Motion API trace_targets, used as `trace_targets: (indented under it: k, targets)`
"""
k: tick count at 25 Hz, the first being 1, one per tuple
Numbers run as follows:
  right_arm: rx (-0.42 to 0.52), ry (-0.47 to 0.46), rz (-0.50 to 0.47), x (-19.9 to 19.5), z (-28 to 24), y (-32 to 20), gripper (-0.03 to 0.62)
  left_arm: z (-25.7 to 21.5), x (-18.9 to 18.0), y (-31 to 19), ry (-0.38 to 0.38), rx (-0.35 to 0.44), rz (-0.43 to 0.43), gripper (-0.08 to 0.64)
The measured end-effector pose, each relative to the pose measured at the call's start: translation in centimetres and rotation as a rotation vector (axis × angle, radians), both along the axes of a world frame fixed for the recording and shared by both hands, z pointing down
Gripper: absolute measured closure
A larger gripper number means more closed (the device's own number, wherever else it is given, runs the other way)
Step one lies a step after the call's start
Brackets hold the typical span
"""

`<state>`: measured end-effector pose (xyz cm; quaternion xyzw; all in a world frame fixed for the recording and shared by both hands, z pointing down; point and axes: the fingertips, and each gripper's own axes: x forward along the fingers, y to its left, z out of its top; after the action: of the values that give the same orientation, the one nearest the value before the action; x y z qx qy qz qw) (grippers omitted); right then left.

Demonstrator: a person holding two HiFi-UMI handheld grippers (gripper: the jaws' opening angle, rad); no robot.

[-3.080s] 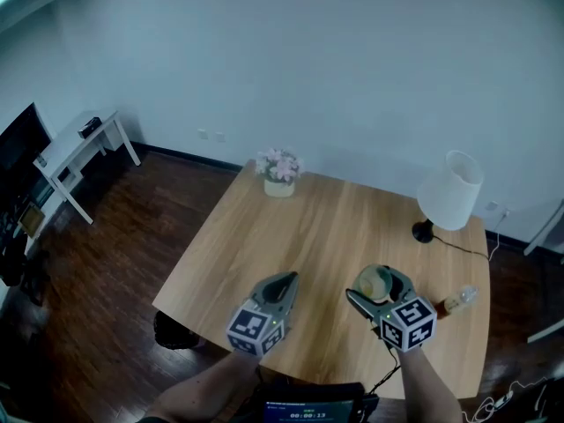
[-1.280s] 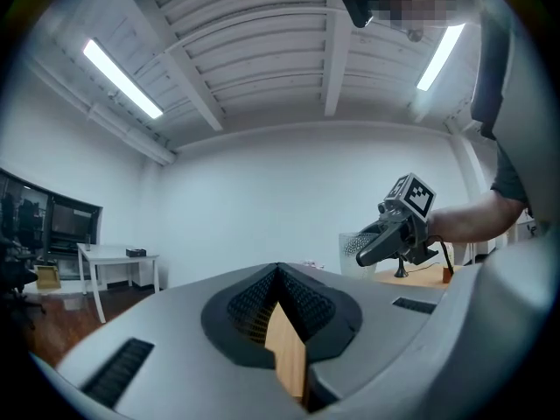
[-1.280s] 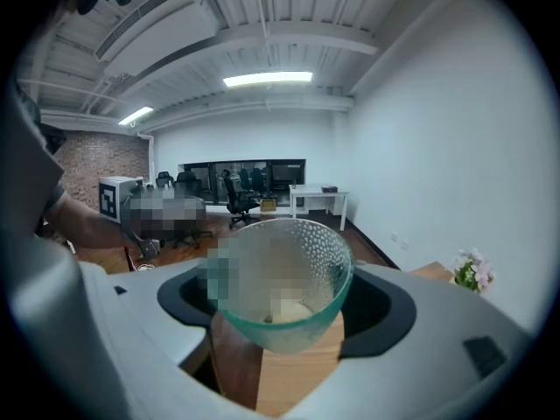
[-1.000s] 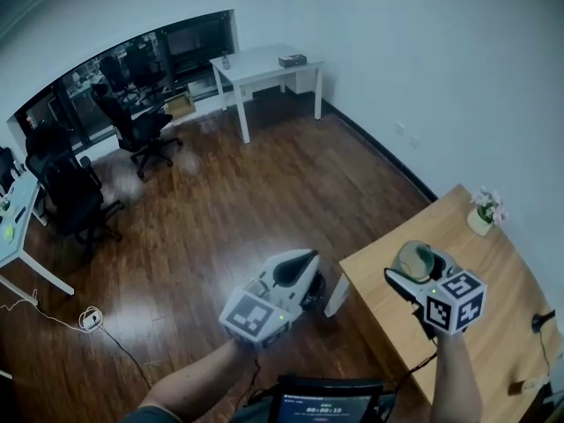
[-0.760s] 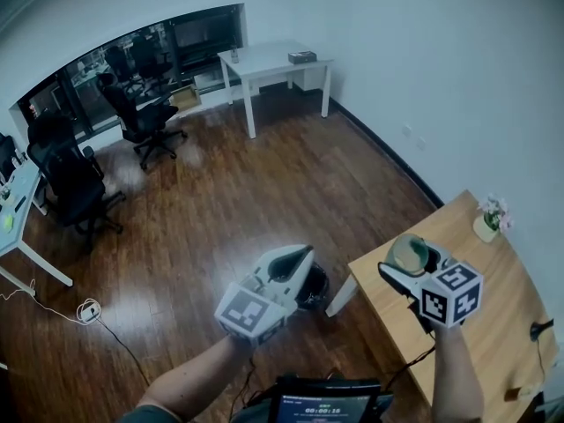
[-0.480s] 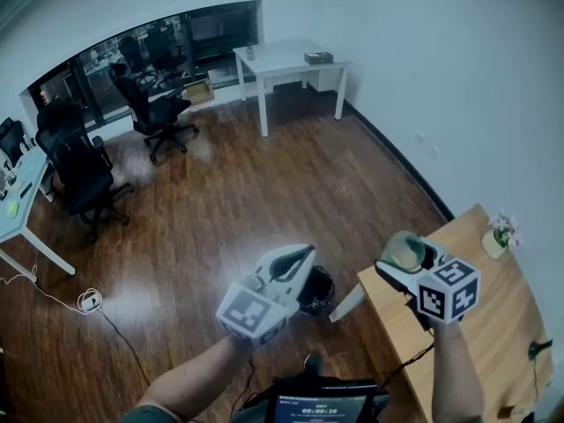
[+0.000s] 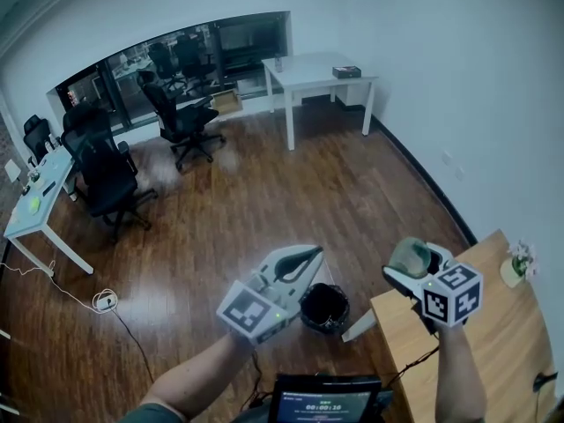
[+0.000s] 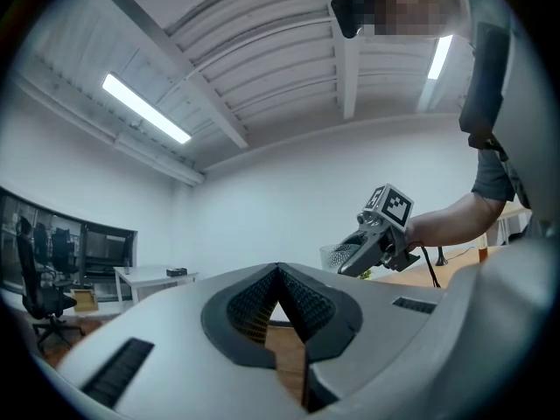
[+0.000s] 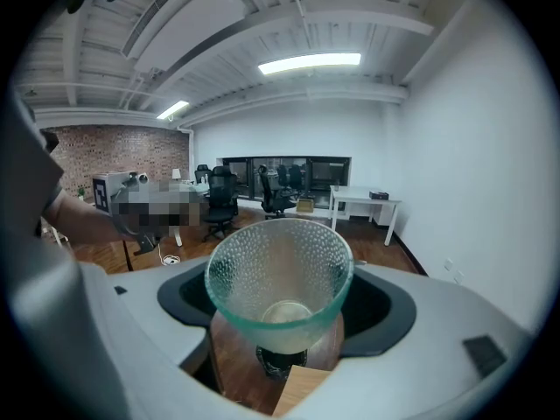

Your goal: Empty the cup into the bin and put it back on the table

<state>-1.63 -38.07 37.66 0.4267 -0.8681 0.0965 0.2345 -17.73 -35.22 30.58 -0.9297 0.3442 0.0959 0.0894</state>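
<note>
left gripper (image 7: 304,256) has its jaws pressed together on nothing. just right of it the black bin (image 7: 324,307) stands on the floor, its inside too dark to read. right gripper (image 7: 412,270) is clamped on the upright dimpled glass cup (image 7: 408,254) near the table (image 7: 502,333) corner; something pale lies in the cup's bottom, but i cannot tell what it is.

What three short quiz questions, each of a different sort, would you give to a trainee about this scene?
1. Multiple choice: what does the right gripper hold? A a spoon; B a glass cup; C a plate.
2. True or false: the left gripper has its jaws shut, with nothing between them.
3. Fill in: the black bin stands on the ____, beside the corner of the wooden table.
Key: 1 B; 2 true; 3 floor.
</note>
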Motion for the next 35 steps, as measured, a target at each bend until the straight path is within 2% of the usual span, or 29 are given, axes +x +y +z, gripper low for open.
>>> trace_targets:
  k: [7,10,12,14,18,26,31,35]
  targets:
    - [0.003,0.009,-0.046,1.1,0.6,-2.7,0.193,0.5,1.7,-2.7,-0.028,-0.008,-0.024,0.566]
    - [0.0,0.016,-0.038,1.8,0.7,-3.9,0.193,1.3,1.8,-4.1,-0.05,-0.049,-0.029,0.566]
    - [0.003,0.056,-0.026,2.0,0.9,-4.9,0.193,2.0,1.5,-5.2,-0.07,-0.083,-0.028,0.566]
    - [0.004,0.095,-0.012,2.3,1.1,-5.7,0.193,1.8,1.7,-6.0,-0.058,-0.07,-0.01,0.566]
    - [-0.049,0.05,0.03,2.7,1.8,-7.6,0.193,1.3,1.9,-8.3,-0.025,-0.059,0.029,0.566]
    - [-0.071,0.209,0.076,2.8,1.8,-10.9,0.193,0.7,1.2,-11.7,0.005,-0.034,0.089,0.566]
    - [-0.062,0.429,0.056,2.4,1.5,-12.9,0.193,1.1,0.4,-12.9,0.012,-0.046,0.111,0.566]
    - [-0.056,0.494,0.05,1.9,1.3,-13.8,0.193,1.8,-0.4,-13.3,0.001,-0.069,0.11,0.566]
